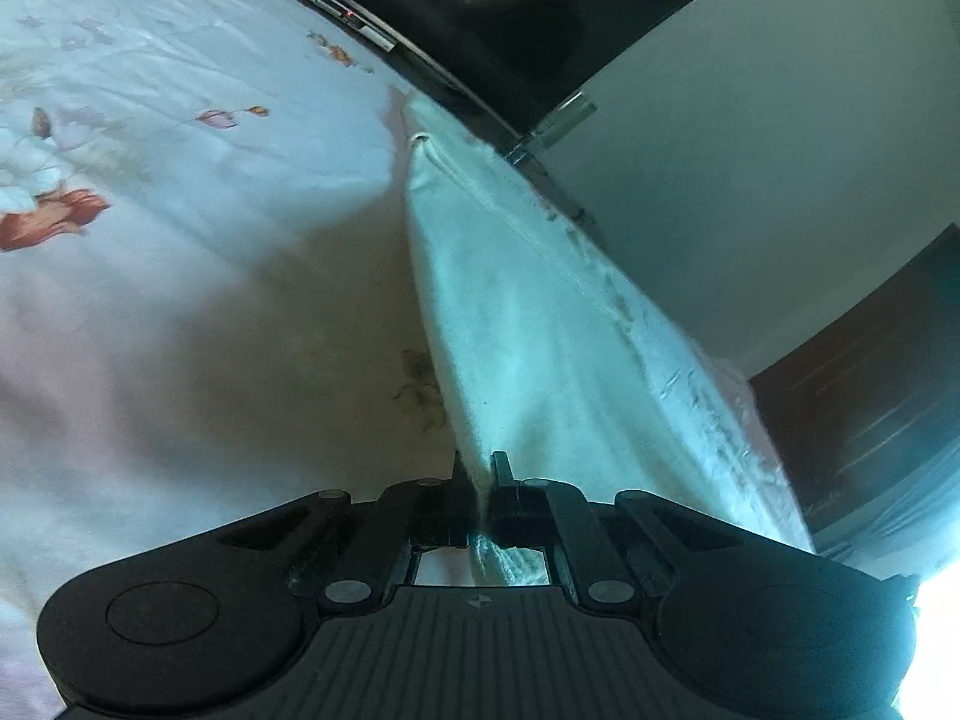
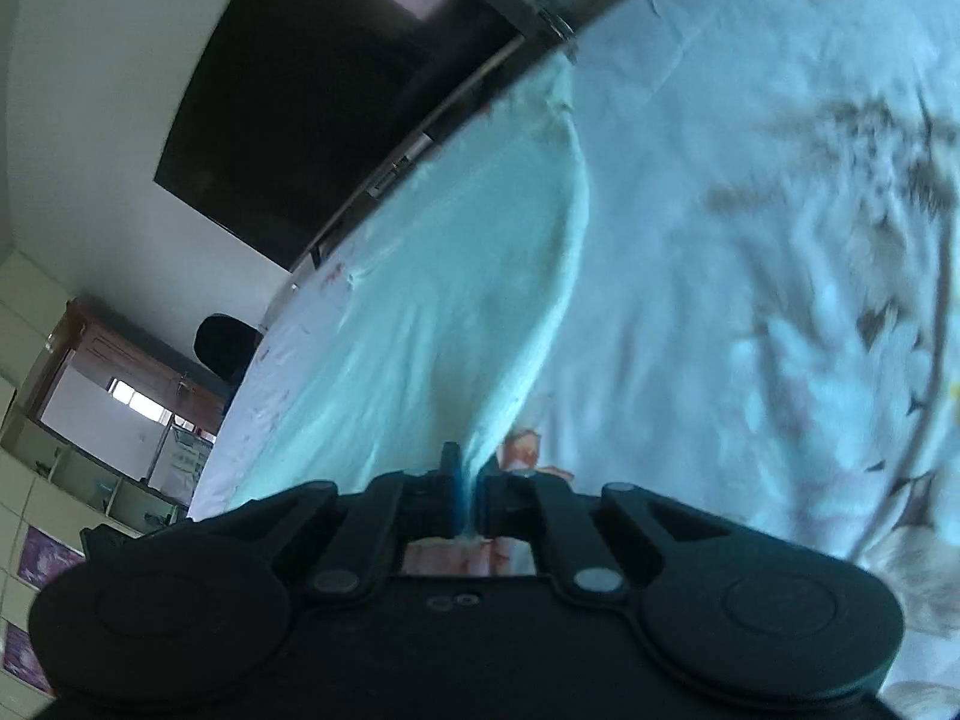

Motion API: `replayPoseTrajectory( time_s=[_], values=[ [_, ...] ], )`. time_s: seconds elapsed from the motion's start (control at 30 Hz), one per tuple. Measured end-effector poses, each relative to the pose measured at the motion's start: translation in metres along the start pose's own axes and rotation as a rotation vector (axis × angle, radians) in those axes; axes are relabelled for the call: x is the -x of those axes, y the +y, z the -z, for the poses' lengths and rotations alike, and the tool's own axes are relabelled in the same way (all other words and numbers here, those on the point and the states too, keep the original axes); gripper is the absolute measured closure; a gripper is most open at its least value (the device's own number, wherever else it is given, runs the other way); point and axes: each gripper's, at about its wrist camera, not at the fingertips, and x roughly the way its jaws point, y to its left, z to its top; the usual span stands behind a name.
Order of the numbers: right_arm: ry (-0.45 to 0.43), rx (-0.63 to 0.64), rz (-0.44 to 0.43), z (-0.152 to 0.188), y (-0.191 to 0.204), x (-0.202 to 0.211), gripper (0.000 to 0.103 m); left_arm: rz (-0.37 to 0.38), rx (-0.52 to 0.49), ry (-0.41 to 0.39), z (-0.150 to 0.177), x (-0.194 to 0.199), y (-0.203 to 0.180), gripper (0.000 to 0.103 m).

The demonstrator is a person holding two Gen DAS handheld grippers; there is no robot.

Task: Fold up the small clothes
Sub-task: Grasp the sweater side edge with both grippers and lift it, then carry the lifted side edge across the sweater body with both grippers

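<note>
A small pale blue-white garment [image 1: 540, 324] is stretched taut above the floral bedsheet [image 1: 180, 192]. My left gripper [image 1: 480, 468] is shut on one corner of it, and the cloth runs away from the fingers toward the bed's far edge. My right gripper [image 2: 471, 468] is shut on another corner of the same garment [image 2: 456, 276], which fans out ahead and to the left over the floral bedsheet [image 2: 750, 240]. A seam and hem show along the garment in the left wrist view.
A dark TV screen [image 1: 540, 6] hangs on the wall beyond the bed's edge, also in the right wrist view [image 2: 336, 90]. A dark wooden cabinet [image 1: 870, 384] stands at the right. Shelves and a mirror [image 2: 120, 420] are at the far left.
</note>
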Motion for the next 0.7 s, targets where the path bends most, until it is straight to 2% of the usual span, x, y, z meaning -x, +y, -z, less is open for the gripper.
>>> replayPoseTrajectory(
  time_s=[0.07,0.17,0.27,0.37,0.43,0.5,0.7],
  values=[
    [0.008,0.016,0.019,0.004,-0.002,-0.002,0.098,-0.048,0.017,0.037,0.006,-0.006,0.011,0.099],
    [0.063,-0.022,0.074,0.017,-0.022,-0.013,0.098,-0.025,0.069,0.015,0.012,-0.006,0.021,0.099],
    [0.040,-0.062,0.058,0.023,-0.029,-0.010,0.098,-0.023,0.086,0.014,0.012,-0.006,0.021,0.099],
    [0.032,-0.044,0.075,0.021,-0.022,-0.007,0.098,-0.035,0.094,0.021,0.011,-0.005,0.017,0.099],
    [0.019,-0.014,0.085,0.016,-0.011,-0.005,0.098,-0.061,0.066,0.045,0.003,-0.002,0.008,0.099],
    [0.001,0.031,0.093,0.009,0.004,0.001,0.098,-0.054,0.029,0.045,-0.007,0.005,-0.003,0.099],
    [-0.068,0.215,0.115,-0.027,0.061,0.021,0.098,-0.019,-0.046,-0.038,-0.067,0.018,-0.036,0.099]
  ],
)
